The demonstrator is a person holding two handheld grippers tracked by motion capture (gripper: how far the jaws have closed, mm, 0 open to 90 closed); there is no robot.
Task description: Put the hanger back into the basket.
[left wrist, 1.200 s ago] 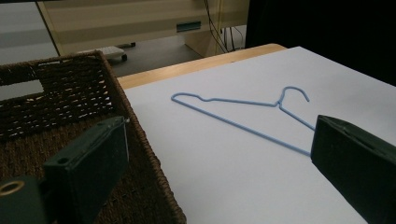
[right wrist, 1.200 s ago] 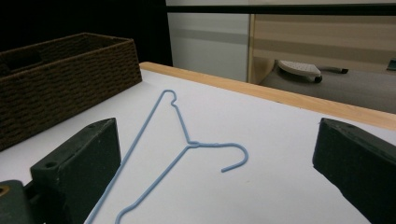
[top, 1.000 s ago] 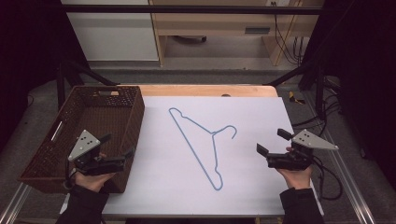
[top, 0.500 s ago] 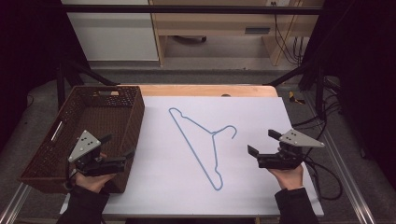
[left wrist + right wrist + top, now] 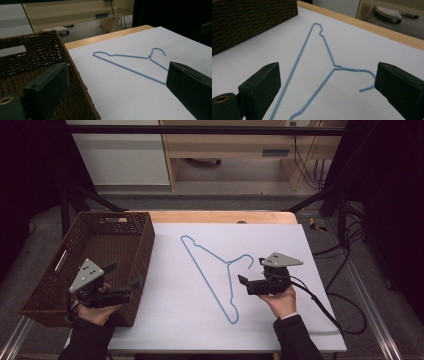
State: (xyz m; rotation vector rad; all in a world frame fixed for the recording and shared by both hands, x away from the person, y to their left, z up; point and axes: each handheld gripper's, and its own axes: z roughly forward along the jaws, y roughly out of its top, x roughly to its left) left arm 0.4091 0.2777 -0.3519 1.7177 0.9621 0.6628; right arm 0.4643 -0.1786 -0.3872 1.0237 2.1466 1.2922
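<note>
Lying flat mid-desk, blue wire hanger (image 5: 215, 272) touches neither gripper. Right gripper (image 5: 245, 283) sits just beside its hook, fingers (image 5: 259, 86) wide, closing slightly, holding nothing. Left gripper (image 5: 132, 287) hovers over the wicker basket (image 5: 55, 280), fingers spread, empty.

Hanger (image 5: 322, 67) cut off at bottom edge in right gripper view; hook tip behind the fingers — hidden.

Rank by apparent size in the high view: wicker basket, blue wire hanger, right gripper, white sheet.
1. white sheet, covers most of the tabletop.
2. wicker basket, dark brown, at the sheet's left edge.
3. blue wire hanger, long span but thin.
4. right gripper, jaws open, smallest.
</note>
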